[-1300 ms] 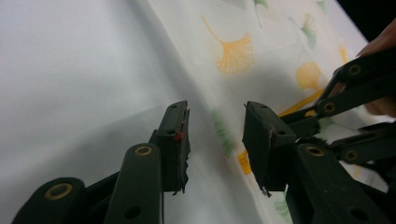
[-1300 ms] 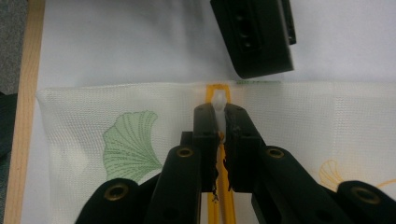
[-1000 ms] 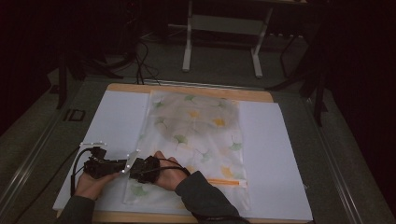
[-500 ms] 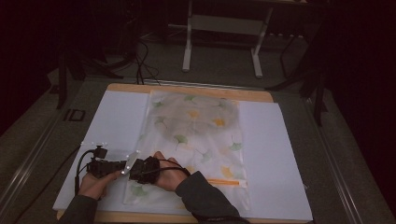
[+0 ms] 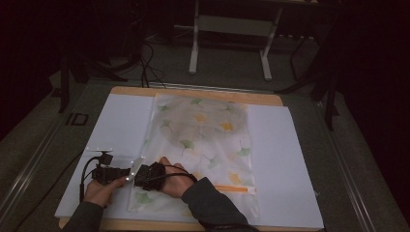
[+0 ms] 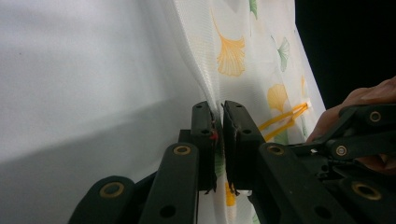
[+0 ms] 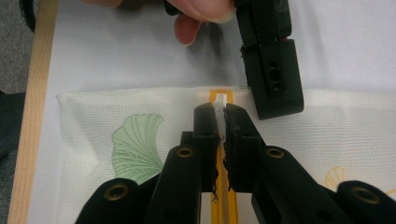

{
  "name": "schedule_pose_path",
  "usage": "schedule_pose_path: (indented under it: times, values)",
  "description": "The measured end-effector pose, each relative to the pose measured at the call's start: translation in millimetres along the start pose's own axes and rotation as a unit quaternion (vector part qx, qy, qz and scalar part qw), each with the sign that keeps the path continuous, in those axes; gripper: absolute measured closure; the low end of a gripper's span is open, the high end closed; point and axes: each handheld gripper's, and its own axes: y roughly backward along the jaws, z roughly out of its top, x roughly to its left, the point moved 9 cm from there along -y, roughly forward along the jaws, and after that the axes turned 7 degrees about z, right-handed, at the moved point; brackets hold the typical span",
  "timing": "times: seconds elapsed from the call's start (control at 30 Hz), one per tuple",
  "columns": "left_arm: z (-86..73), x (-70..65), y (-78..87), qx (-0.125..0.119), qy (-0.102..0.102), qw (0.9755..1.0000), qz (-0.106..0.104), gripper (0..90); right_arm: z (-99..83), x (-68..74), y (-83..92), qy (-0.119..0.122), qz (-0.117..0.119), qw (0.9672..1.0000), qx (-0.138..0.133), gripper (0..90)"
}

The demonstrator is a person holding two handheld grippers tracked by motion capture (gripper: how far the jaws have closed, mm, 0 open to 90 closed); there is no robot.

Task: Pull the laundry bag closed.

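A white mesh bag (image 5: 203, 140) printed with ginkgo leaves lies flat on the white sheet; an orange zipper (image 5: 232, 188) runs along its near end. At the bag's near left corner, my left gripper (image 5: 123, 174) is shut on the bag's edge fabric (image 6: 210, 79), which rises taut from between its jaws. My left gripper (image 6: 218, 109) points along the bag. My right gripper (image 5: 143, 175) sits right beside it and reappears here (image 7: 221, 112), shut on the white zipper pull (image 7: 221, 101) at the end of the orange zipper (image 7: 219, 200). The left gripper's jaw stands just beyond the pull.
The white sheet (image 5: 290, 159) covers a wooden board (image 5: 193, 93) whose edge shows at the far and near sides. A metal stand (image 5: 232, 29) rises on the dark floor beyond the table. A thumb (image 7: 201, 11) shows at the top of the right gripper view.
The left gripper has edged slightly right, closer to the right gripper. The bag and the right hand stay where they were.
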Motion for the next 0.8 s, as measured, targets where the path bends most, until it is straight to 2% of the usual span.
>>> schedule_pose_path:
  times: [0.23, 0.33, 0.47, 0.8]
  values:
    - [-0.8, -1.4, -0.2, 0.002, -0.003, 1.0000, 0.002, 83.2, 0.1, -0.5, 0.2, -0.004, -0.002, 1.0000, 0.000, 84.3]
    - [-1.0, -0.9, 0.1, 0.003, -0.007, 0.9999, 0.007, 87.9, -0.1, -0.9, 0.1, -0.002, -0.002, 1.0000, 0.001, 84.3]
    - [-1.1, -1.0, 1.6, 0.004, -0.014, 0.9998, 0.014, 89.1, -1.0, -0.9, -0.6, -0.006, -0.001, 1.0000, 0.002, 84.4]
    - [-0.8, -1.5, 3.7, 0.002, -0.020, 0.9997, 0.011, 89.5, -3.6, -2.1, -1.1, -0.010, -0.001, 0.9999, 0.003, 84.5]
